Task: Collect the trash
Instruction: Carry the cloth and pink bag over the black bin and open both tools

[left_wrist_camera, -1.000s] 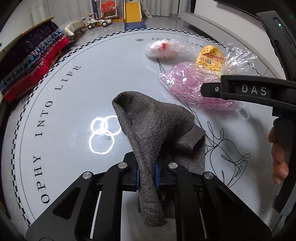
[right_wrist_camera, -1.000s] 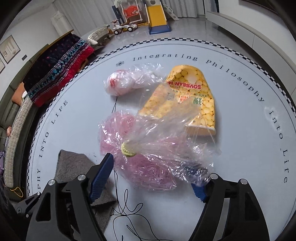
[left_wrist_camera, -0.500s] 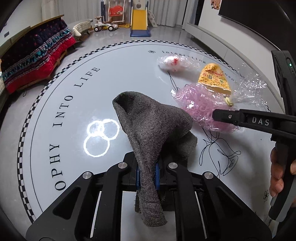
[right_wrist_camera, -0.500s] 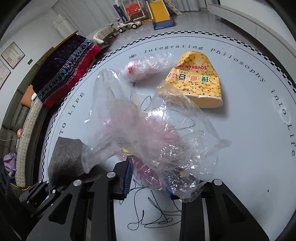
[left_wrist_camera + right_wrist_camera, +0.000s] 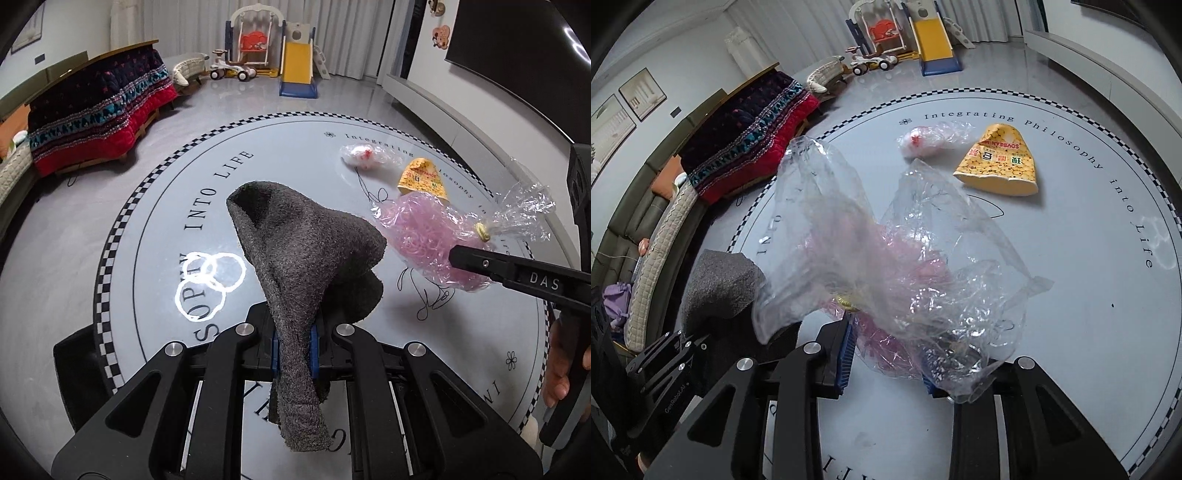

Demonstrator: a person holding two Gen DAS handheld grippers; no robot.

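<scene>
Left wrist view has the left gripper pinched tight on a grey felt cloth, which stands up in a floppy cone with its tail hanging down past the jaws. Off to the right in that view, the right gripper is carrying a clear bag of pink stuff, and the bag looks lifted off the round mat.

From the right wrist view the jaws of the right gripper sit only partly closed, with the crinkly plastic of the clear bag bunched between the blue pads. It looks like it's gripping film near the yellow tie, not the heavy pink part, though the plastic hides exactly where the far pad touches.

My take for doing this well: keep the squeeze steady on both, since loose film slides out easily. I'd carry the bag low and slow so the pink load doesn't swing and tear free. The cloth looks safe, it's deep in the jaws.

Still lying on the mat: a yellow soybean packet and just beside it a small white-and-red wrapped bag, both well apart from the grippers. No bin is visible in either view, so I can't tell where it all goes.
</scene>
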